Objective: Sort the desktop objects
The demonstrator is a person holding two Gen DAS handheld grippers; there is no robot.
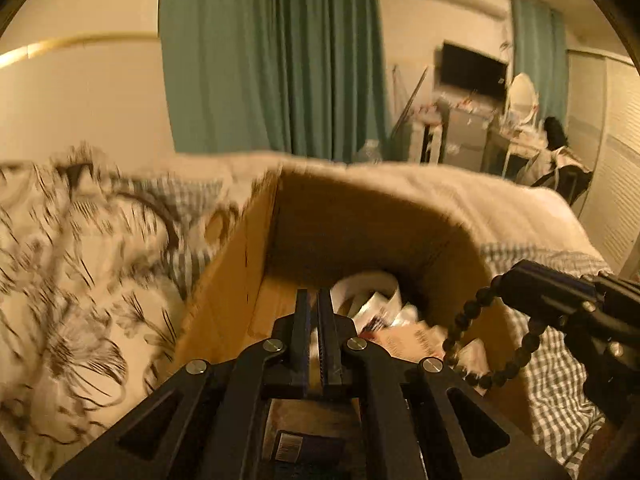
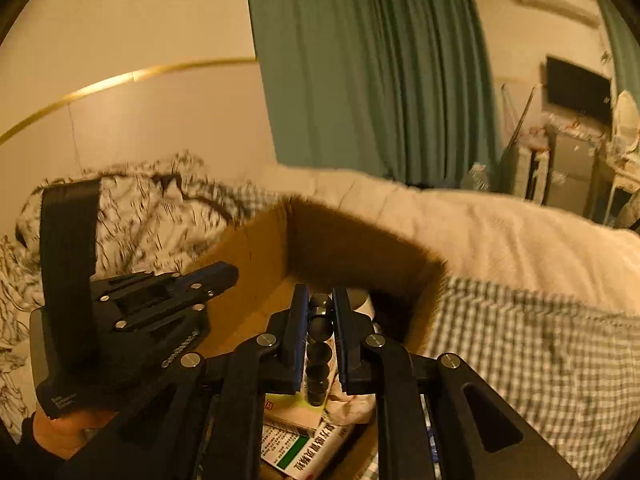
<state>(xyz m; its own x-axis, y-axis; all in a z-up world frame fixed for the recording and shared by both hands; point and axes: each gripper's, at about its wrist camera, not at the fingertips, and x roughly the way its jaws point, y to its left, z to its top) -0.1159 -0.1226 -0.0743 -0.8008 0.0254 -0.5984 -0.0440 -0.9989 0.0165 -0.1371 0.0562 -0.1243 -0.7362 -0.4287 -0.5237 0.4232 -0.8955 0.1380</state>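
An open cardboard box [image 1: 240, 264] stands on the bed and shows in the right wrist view [image 2: 256, 248] too. My left gripper [image 1: 318, 300] hangs over the box with its jaws nearly together and nothing clear between them. My right gripper [image 2: 320, 300] is shut on a string of dark beads [image 2: 320, 344] above the box; the beads [image 1: 472, 312] hang in a loop from it in the left wrist view. Inside lie a white tape roll [image 1: 368, 284], paper packets [image 1: 404, 336] and a green and white medicine box [image 2: 296, 448].
The box sits among a patterned quilt [image 1: 72, 280], a checked sheet [image 2: 520, 360] and a cream blanket [image 2: 500, 232]. Teal curtains [image 1: 272, 56], a dark screen [image 1: 472, 70] and a cluttered desk [image 1: 516, 140] stand beyond the bed.
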